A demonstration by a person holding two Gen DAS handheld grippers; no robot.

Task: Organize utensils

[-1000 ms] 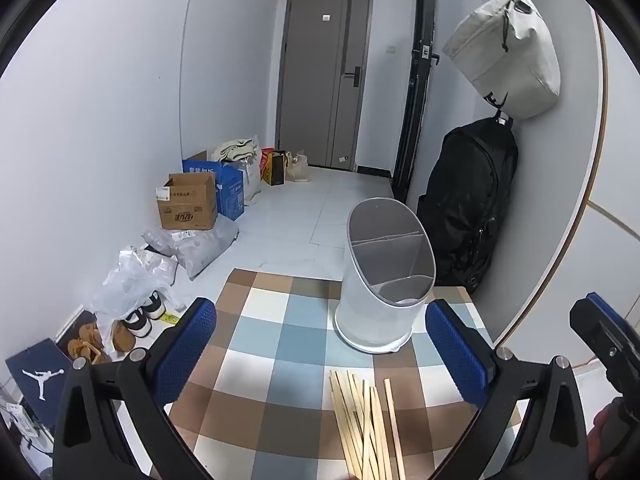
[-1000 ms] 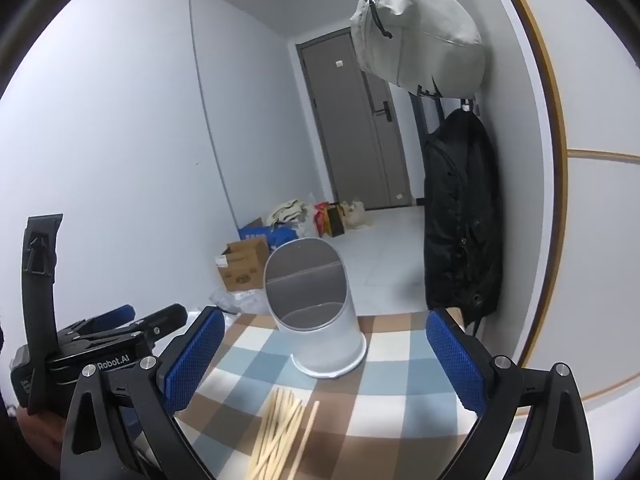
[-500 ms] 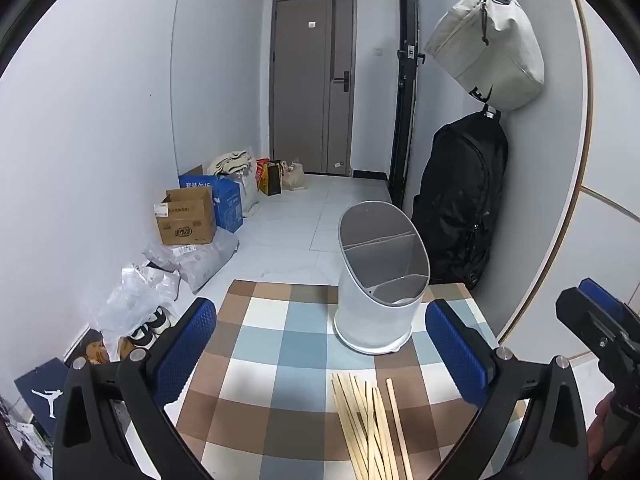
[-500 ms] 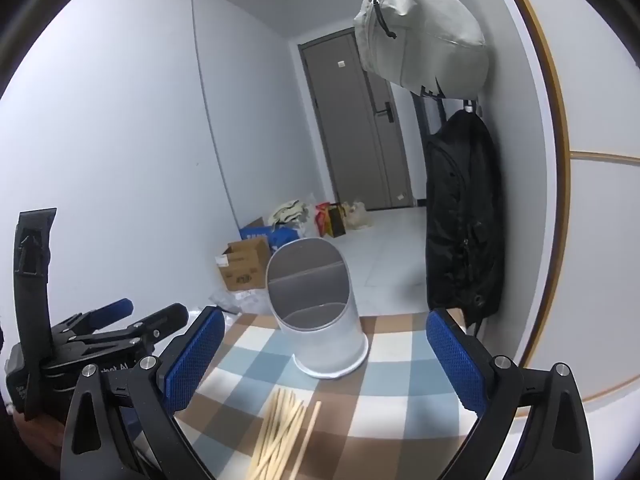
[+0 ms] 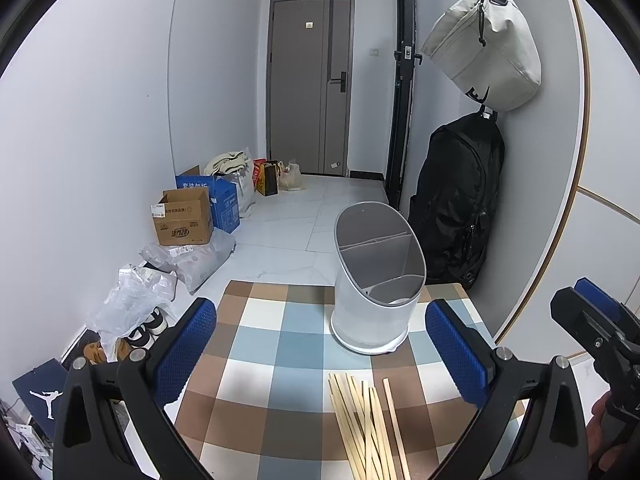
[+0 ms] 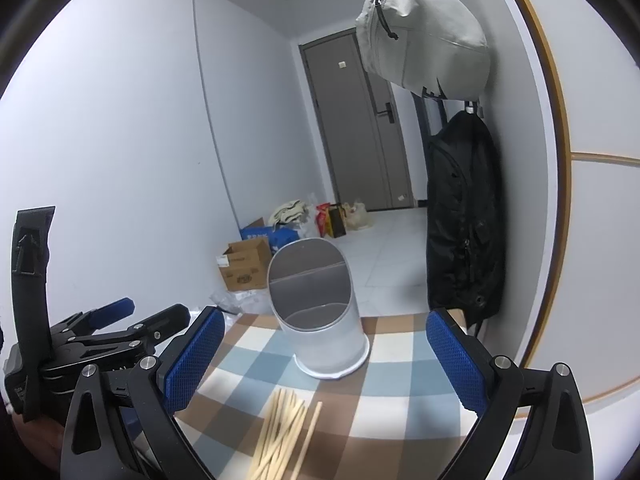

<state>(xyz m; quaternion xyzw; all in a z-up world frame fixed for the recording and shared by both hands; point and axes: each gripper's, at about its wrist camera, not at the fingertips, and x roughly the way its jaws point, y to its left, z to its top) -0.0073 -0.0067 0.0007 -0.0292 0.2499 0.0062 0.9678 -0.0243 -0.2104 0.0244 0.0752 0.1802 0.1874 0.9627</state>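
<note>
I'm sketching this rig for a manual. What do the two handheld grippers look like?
Both the left gripper and the right gripper have black angular plastic frames with silver bolts. Their fingers carry blue pads with a fine diamond texture. No cables or sleeves show.

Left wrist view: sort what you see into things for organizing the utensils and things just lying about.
For the job:
wooden chopsticks on the checked cloth
white utensil holder, compartments empty
left gripper, open
right gripper, open

Just lying about:
cardboard box
blue box
black backpack
grey bag
shoes
</note>
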